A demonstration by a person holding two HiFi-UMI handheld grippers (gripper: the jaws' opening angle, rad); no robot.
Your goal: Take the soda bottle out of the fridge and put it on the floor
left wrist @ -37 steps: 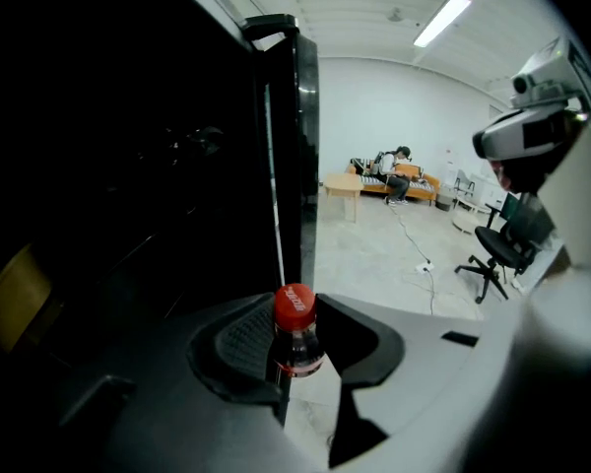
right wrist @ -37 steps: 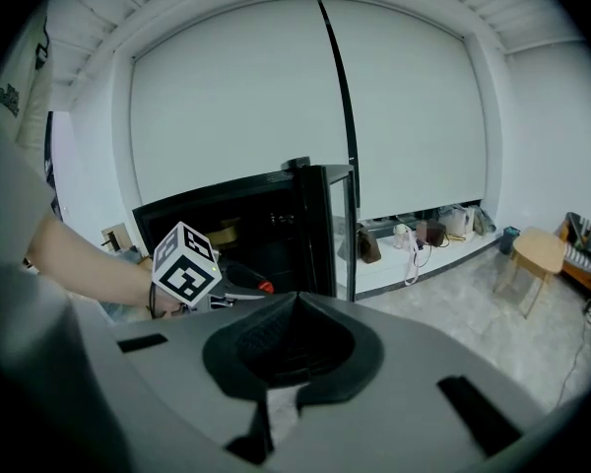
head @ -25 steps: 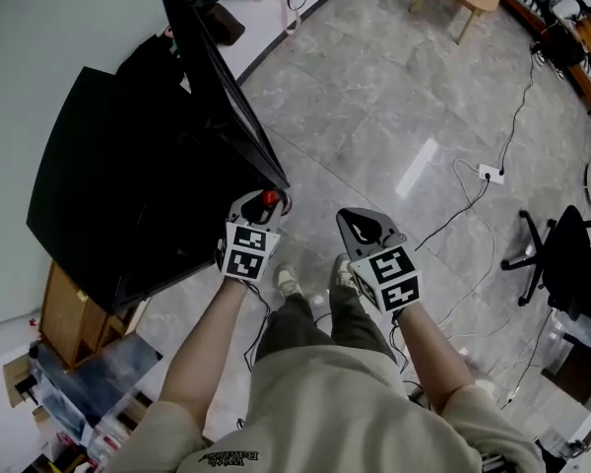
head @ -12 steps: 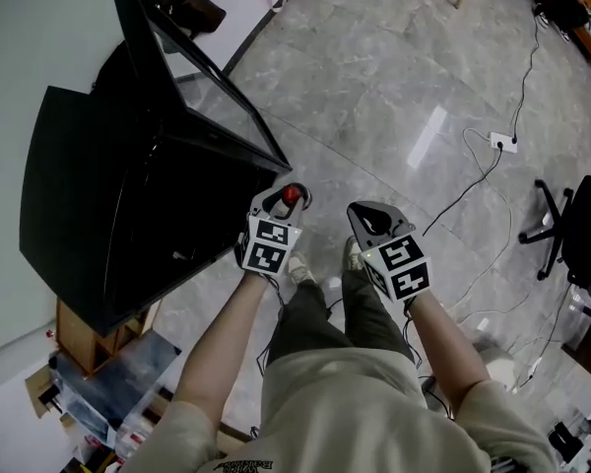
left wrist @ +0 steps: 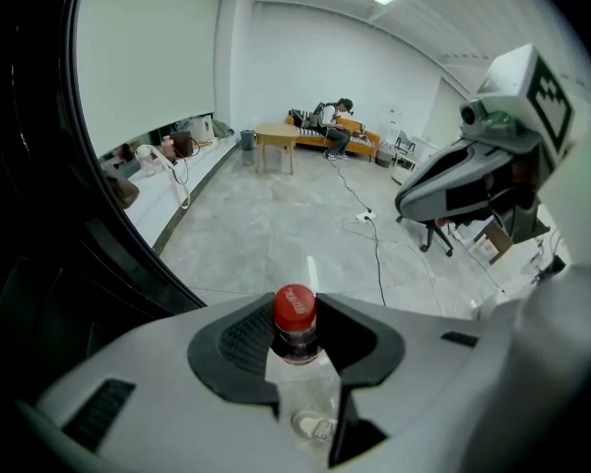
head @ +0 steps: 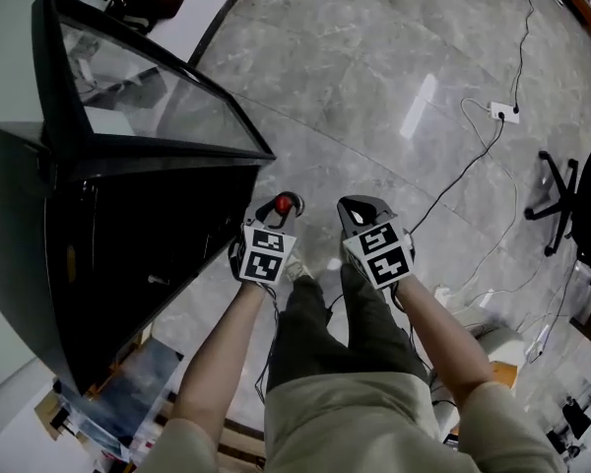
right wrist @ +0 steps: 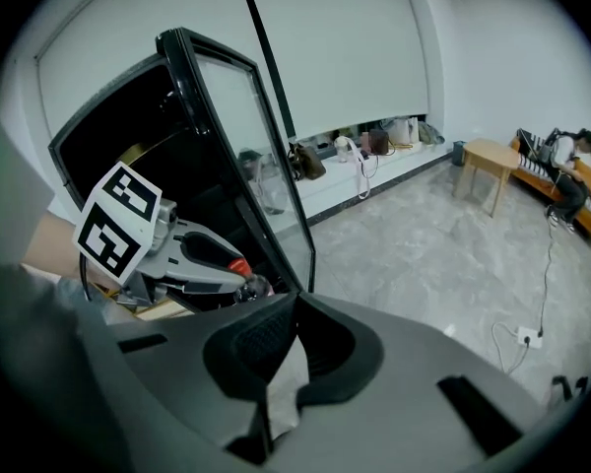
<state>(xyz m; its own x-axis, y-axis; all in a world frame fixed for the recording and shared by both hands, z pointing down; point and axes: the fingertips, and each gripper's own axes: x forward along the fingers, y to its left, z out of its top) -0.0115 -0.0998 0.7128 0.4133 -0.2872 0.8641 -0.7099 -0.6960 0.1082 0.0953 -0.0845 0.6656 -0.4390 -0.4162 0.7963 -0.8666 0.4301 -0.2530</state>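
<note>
The soda bottle, clear with a red cap (left wrist: 295, 306), stands upright between the jaws of my left gripper (left wrist: 294, 313), which is shut on its neck. In the head view the red cap (head: 287, 203) shows at the tip of the left gripper (head: 279, 209), just right of the black fridge (head: 108, 235), whose glass door (head: 148, 97) stands open. My right gripper (head: 360, 210) hangs beside it to the right; its jaws meet with nothing between them (right wrist: 295, 305). Both point steeply down over the grey floor (head: 374, 57).
The person's legs and shoes (head: 297, 264) are right under the grippers. A power strip (head: 499, 114) with cables lies on the floor to the right, near an office chair (head: 571, 195). Far across the room are a wooden table (left wrist: 276, 138) and a seated person (left wrist: 337, 116).
Both grippers have sunk toward the floor, the left one still carrying the bottle. The head has come lower too, so the fridge and its open door loom larger at the left.
</note>
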